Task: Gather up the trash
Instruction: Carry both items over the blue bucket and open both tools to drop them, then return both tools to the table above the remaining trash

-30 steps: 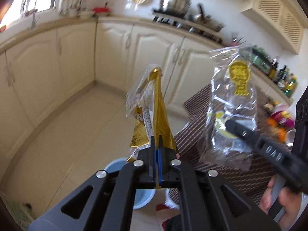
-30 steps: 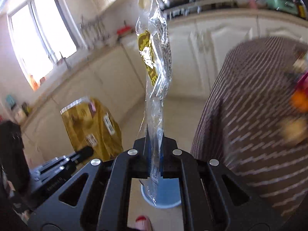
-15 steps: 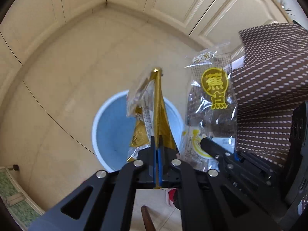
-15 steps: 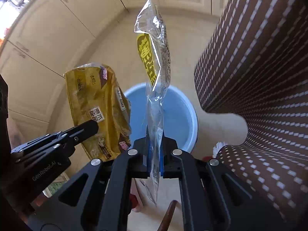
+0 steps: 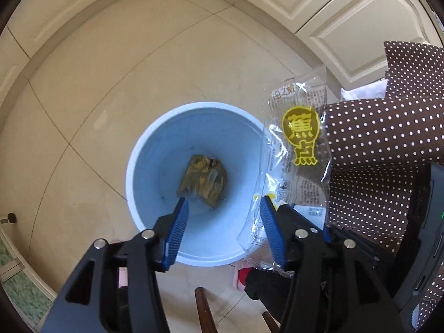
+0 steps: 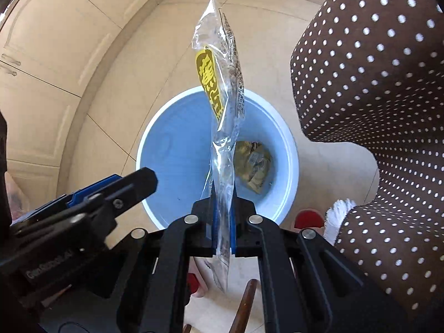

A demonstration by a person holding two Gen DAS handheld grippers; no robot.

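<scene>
Looking down into the round pale-blue plastic bin (image 5: 144, 149) on the tiled floor, we see what has just changed: the crumpled gold foil snack wrapper (image 5: 202, 180), pinched in our left tool (image 5: 224, 233) half a second ago, now lies loose on the bin's bottom. So we judge one piece of trash collected and one left to drop.

Our left tool is released, its blue ribbed pads (image 5: 177, 233) spread wide, with nothing between them. It hangs above the bin's six o'clock rim, touching nothing that we can see.

Our right tool (image 6: 223, 222) is clenched on the clear plastic food wrapper with a yellow printed label (image 6: 222, 105). The jaws grip the wrapper near its lower end, so most of the film stands beyond the fingers. From the right wrist view the wrapper crosses the bin's mouth, with the gold one at about three o'clock from it inside the bin. From the left wrist view it sits at three o'clock of the bin, over the rim and beside the brown white-dotted cloth (image 5: 388, 127) draped over the bench.

We judge that release over the opening comes next; light film may drift, so centring it first seems wise.
</scene>
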